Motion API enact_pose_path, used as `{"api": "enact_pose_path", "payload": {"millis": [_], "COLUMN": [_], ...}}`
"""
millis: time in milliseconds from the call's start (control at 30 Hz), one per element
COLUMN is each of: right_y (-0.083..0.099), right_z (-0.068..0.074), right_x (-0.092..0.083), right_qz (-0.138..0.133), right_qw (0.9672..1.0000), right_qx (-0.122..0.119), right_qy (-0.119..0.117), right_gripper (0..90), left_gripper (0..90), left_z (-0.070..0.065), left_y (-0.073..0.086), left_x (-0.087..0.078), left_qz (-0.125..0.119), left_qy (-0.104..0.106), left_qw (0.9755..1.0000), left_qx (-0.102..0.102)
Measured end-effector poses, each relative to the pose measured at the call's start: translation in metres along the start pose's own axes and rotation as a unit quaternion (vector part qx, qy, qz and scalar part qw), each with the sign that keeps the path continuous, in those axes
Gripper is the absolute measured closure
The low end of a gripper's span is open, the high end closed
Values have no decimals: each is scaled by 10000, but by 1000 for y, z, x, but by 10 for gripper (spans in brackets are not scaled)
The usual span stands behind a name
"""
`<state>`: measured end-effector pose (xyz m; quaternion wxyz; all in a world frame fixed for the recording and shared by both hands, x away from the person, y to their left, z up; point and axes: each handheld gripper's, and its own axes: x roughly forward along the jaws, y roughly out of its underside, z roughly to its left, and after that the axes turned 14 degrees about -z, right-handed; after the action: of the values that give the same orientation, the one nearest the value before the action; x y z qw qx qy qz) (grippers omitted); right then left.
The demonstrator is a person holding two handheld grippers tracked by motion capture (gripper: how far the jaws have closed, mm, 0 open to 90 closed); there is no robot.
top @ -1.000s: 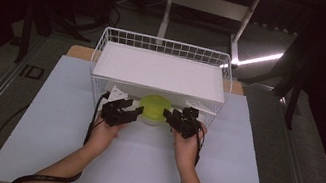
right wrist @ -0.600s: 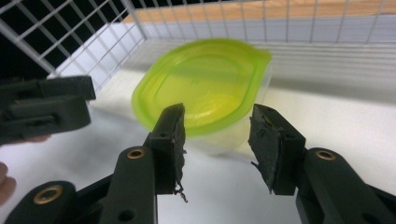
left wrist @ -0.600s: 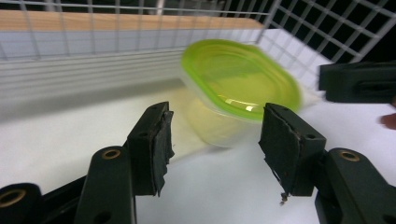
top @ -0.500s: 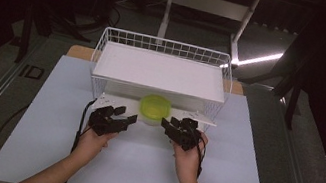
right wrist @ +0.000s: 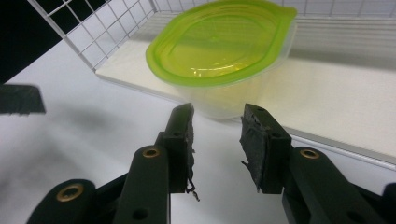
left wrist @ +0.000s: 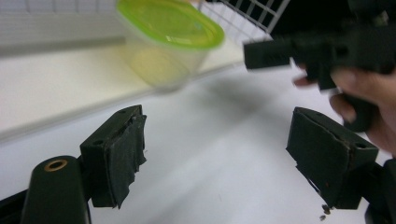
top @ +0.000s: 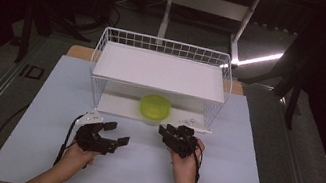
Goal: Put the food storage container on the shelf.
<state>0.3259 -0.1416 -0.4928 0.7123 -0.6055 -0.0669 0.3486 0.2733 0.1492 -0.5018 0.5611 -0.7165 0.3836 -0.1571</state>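
A clear tub with a lime-green lid [top: 155, 108] sits at the front edge of the wire rack's lower white shelf [top: 118, 105]. Both grippers are on the white table sheet in front of it, apart from it. My left gripper [top: 115, 133] is open wide with nothing between its jaws [left wrist: 217, 121], and the tub [left wrist: 168, 32] is ahead of it to the left. My right gripper [top: 168, 134] has its jaws a little apart and empty [right wrist: 218, 112], pointing at the tub [right wrist: 224, 42] just beyond its tips.
The white wire rack [top: 166, 46] has a bare upper shelf [top: 162, 71] and stands at the back of the sheet [top: 237, 176]. A small white piece [top: 194, 124] lies by the rack's front right foot. Dark floor and a table frame lie beyond.
Both grippers have drawn back toward the person, away from the tub's sides. The left one has opened wide. The tub has stayed on the lower shelf.
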Motion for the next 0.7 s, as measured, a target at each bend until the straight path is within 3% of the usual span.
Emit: {"api": "enact_pose_path", "payload": {"millis": [67, 133, 200, 267, 367, 700], "right_y": [0, 1, 2, 3, 3, 5], "right_z": [1, 5, 7, 9, 10, 7], "right_x": [0, 2, 5, 8, 12, 29], "right_qz": [8, 87, 188, 223, 261, 295], "right_qw": [10000, 9999, 9997, 9996, 9996, 9995], "right_qx": [-33, -88, -149, -169, -143, -44], "right_qy": [0, 1, 32, 17, 37, 55], "right_gripper": [662, 775, 856, 897, 899, 899], "left_gripper": [143, 100, 31, 22, 22, 22], "left_z": [-2, -4, -6, -5, -2, 2], "left_y": [3, 8, 13, 18, 23, 28], "left_x": [-3, -9, -14, -17, -19, -22], "left_qz": [23, 63, 3, -33, -99, -207], "left_qy": [-23, -18, -74, -89, -2, -125], "left_qw": [10000, 10000, 9999, 9998, 9999, 9997], "left_qx": [25, -21, 90, 158, 84, 72]}}
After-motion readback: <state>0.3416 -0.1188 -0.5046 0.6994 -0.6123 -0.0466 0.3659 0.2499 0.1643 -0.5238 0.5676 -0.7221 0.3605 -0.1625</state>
